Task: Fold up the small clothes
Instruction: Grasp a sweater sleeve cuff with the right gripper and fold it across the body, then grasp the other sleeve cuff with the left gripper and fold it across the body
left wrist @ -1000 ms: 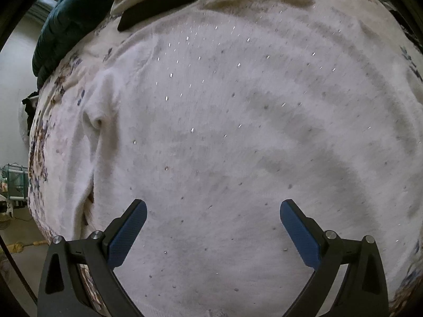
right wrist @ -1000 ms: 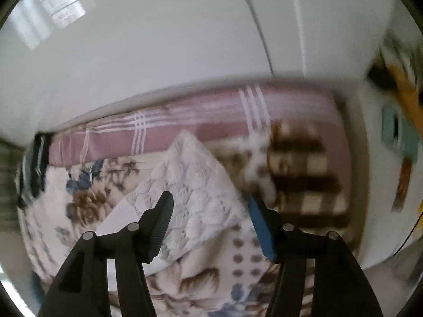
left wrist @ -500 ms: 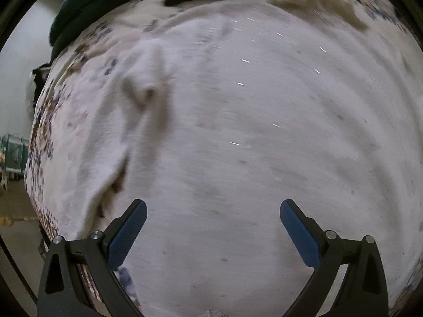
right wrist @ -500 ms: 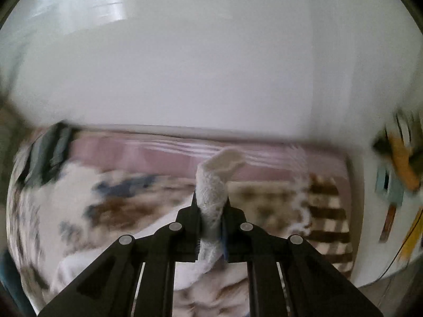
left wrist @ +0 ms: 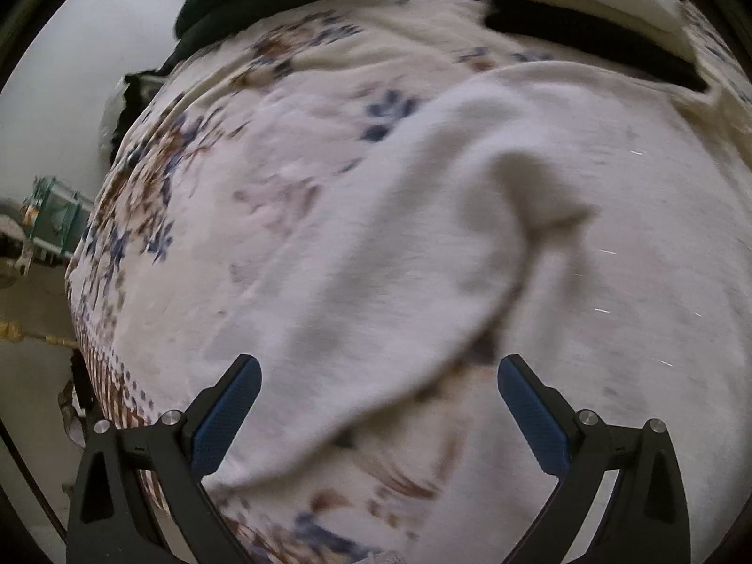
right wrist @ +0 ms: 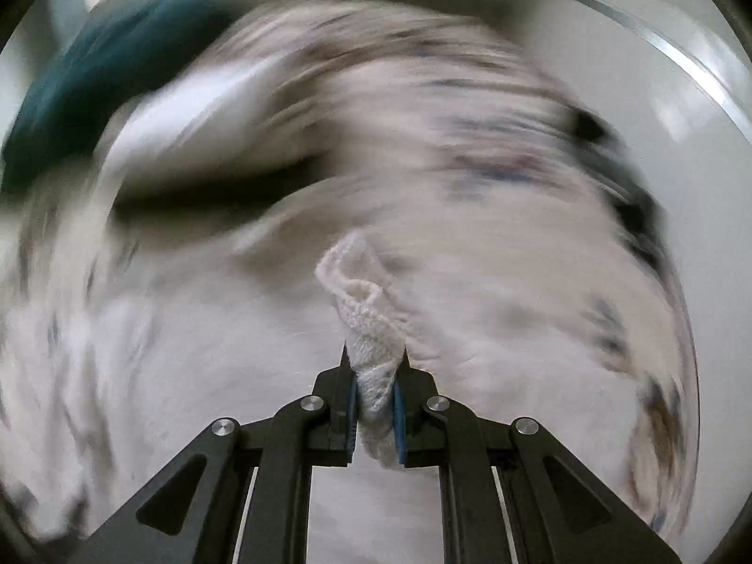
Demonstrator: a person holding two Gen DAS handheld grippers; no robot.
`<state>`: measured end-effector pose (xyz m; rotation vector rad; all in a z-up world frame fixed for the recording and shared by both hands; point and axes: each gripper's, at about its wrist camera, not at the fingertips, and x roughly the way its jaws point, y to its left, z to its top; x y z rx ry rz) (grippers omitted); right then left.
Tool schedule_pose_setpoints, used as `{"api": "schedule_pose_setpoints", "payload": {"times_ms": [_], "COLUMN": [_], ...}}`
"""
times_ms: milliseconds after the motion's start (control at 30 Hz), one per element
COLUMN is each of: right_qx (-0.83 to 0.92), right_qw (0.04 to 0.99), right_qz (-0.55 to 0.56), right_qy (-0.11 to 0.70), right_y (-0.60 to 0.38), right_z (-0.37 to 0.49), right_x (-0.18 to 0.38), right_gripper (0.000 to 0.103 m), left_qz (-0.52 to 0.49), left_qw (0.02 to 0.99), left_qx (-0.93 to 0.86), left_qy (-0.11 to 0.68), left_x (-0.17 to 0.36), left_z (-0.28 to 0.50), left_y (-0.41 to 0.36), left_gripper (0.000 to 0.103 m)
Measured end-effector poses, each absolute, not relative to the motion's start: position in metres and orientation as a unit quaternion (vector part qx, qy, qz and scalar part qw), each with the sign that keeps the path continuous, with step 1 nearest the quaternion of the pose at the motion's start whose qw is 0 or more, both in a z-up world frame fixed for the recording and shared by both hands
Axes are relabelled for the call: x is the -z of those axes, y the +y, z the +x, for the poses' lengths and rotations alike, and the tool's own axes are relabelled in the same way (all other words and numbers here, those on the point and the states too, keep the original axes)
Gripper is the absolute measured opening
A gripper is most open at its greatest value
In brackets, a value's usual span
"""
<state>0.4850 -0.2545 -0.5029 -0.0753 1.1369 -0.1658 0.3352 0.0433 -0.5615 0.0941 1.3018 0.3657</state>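
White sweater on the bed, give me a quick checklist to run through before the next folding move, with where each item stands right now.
1. Right gripper clamped on the knitted edge: ok.
2. Left gripper open, nothing between its fingers: ok.
3. Sleeve within the left gripper's reach: ok, it lies just ahead.
4. White sweater body flat: not ok, a raised bump sits at the shoulder.
5. Right wrist view sharp enough to aim: not ok, heavily blurred.
6. Whether the grip holds one layer or several: cannot tell.

The left gripper point(left wrist: 378, 404) hangs with its jaws spread wide; the right gripper point(right wrist: 374, 397) is clamped tight on white knit fabric point(right wrist: 371, 329).
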Motion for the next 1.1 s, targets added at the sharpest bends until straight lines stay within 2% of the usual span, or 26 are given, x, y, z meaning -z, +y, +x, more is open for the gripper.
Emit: {"api": "schedule_pose_setpoints", "payload": {"times_ms": [67,200,367,467,500,533,600,733,833,1033,1067,1100], "right_qx": [0.030,-0.010,-0.027,-0.042,-0.051,-0.064,-0.066,-0.023,0.021,0.070,0.074,0.076], "right_qw": [0.830,0.822,0.810,0.779,0.774,0.772,0.776,0.775,0.760,0.723,0.717,0.713], "right_qz": [-0.103,-0.134,-0.148,-0.126,-0.099,-0.060,0.017,0.091,0.119,0.148,0.154,0.159], "right_qy": [0.548,0.554,0.566,0.613,0.623,0.630,0.627,0.625,0.638,0.671,0.675,0.679], "right_y": [-0.181,-0.105,-0.052,-0.048,-0.055,-0.065,-0.096,-0.157,-0.194,-0.232,-0.235,-0.237], "right_z": [0.500,0.512,0.509,0.484,0.481,0.477,0.463,0.424,0.389,0.350,0.344,0.339], "right_x": [0.535,0.560,0.578,0.581,0.579,0.574,0.556,0.531,0.529,0.555,0.560,0.564], "right_gripper": [0.012,0.012,0.012,0.019,0.030,0.049,0.073,0.073,0.074,0.074,0.074,0.074], "left_qz": [0.027,0.005,-0.015,-0.031,-0.039,-0.052,-0.069,-0.125,-0.171,-0.318,-0.328,-0.333], "left_qw": [0.778,0.778,0.780,0.787,0.789,0.791,0.792,0.783,0.768,0.692,0.676,0.670], "left_qx": [-0.179,-0.187,-0.180,-0.167,-0.163,-0.160,-0.157,-0.168,-0.183,-0.221,-0.223,-0.223], "left_qy": [0.602,0.599,0.599,0.593,0.591,0.588,0.586,0.586,0.590,0.610,0.620,0.625], "left_x": [0.566,0.567,0.566,0.554,0.548,0.538,0.525,0.498,0.499,0.567,0.582,0.591], "left_z": [0.336,0.336,0.336,0.331,0.328,0.321,0.309,0.267,0.239,0.188,0.185,0.184], "left_y": [0.063,0.084,0.100,0.111,0.116,0.126,0.140,0.191,0.227,0.290,0.291,0.292], "left_gripper": [0.103,0.103,0.103,0.103,0.103,0.103,0.103,0.103,0.103,0.099,0.096,0.087]}}
